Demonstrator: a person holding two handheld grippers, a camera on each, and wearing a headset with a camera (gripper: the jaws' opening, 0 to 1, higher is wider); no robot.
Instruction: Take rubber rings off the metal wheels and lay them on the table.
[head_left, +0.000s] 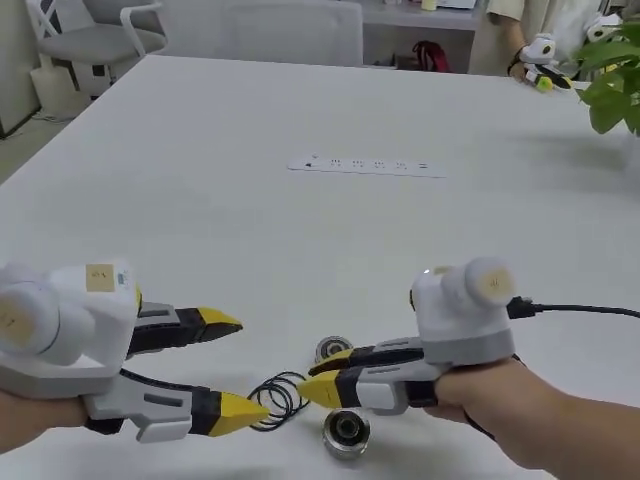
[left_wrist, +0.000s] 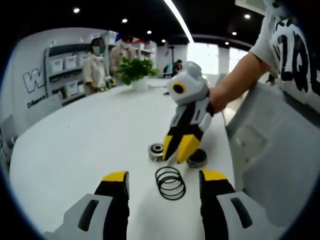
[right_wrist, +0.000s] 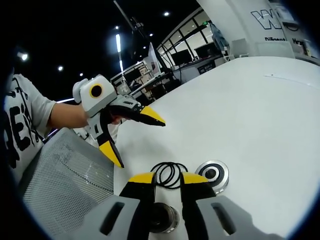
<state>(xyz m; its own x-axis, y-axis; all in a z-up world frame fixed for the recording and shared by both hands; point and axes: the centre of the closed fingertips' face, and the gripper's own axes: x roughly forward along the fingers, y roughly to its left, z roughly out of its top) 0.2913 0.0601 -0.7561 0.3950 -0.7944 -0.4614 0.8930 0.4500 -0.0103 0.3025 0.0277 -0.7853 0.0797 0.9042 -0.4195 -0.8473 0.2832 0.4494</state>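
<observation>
Several thin black rubber rings (head_left: 280, 395) lie loose in a small pile on the white table (head_left: 300, 230). Two metal wheels flank them, one farther off (head_left: 333, 349) and one near the table's front edge (head_left: 346, 432). My left gripper (head_left: 238, 365) is wide open, its yellow tips either side of the pile. In the left gripper view the rings (left_wrist: 170, 182) lie just ahead of its jaws. My right gripper (head_left: 315, 380) faces it, narrowly open and holding nothing. Its tips stop short of the rings (right_wrist: 170, 175), between the two wheels (right_wrist: 212, 173) (right_wrist: 160, 217).
A white power strip (head_left: 365, 165) lies mid-table. A green plant (head_left: 615, 80) and another person's hand with a gripper (head_left: 540, 55) are at the far right corner. An office chair (head_left: 90, 35) stands beyond the far left. A mesh chair back (left_wrist: 260, 145) is close beside me.
</observation>
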